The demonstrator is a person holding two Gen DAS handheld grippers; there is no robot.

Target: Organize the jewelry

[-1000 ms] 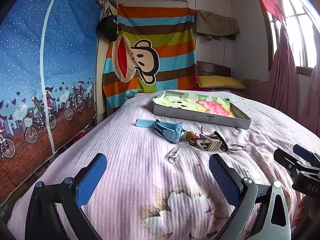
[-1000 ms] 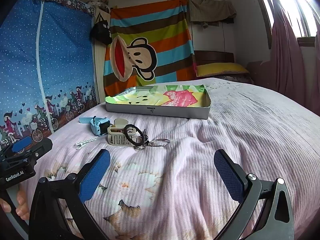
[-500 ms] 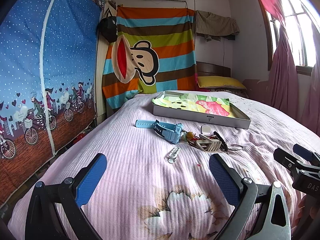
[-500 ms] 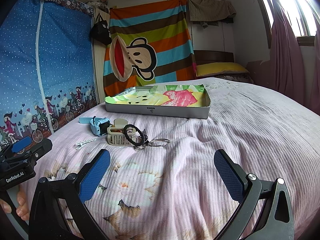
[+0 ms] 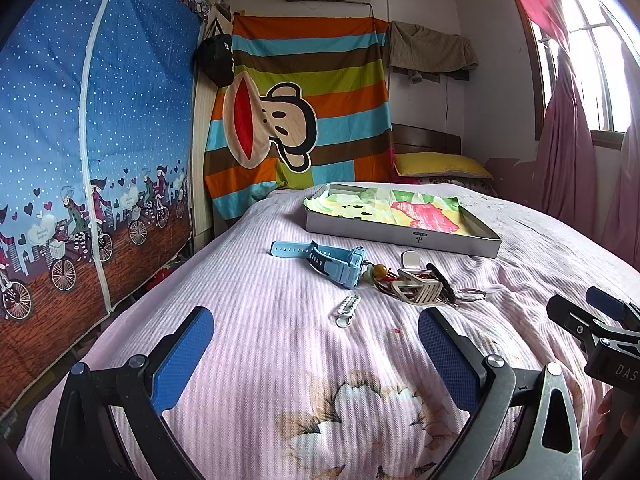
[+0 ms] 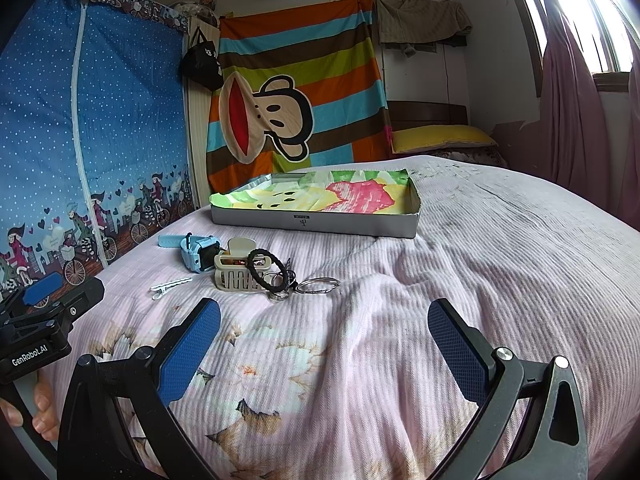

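- Holding my left gripper (image 5: 316,354) low over the pink bedspread (image 5: 256,360), jaws spread wide, nothing between them.
- My right gripper (image 6: 324,344) hangs just as wide and empty.
- Jewelry sits ahead in a cluster: blue watch (image 5: 336,262), silver hair clip (image 5: 347,310), beige claw clip (image 6: 236,270), black hair tie (image 6: 266,270), metal rings (image 6: 318,285).
- Beyond them lies the shallow lined box (image 6: 316,226).

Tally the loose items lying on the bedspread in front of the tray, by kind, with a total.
Blue watch: 1
Beige claw clip: 1
Black braided hair tie: 1
Silver hair clip: 1
Metal rings: 2 visible, one large and one small
Beaded piece: 1, partly hidden
Total: 7; the pile may hide more.
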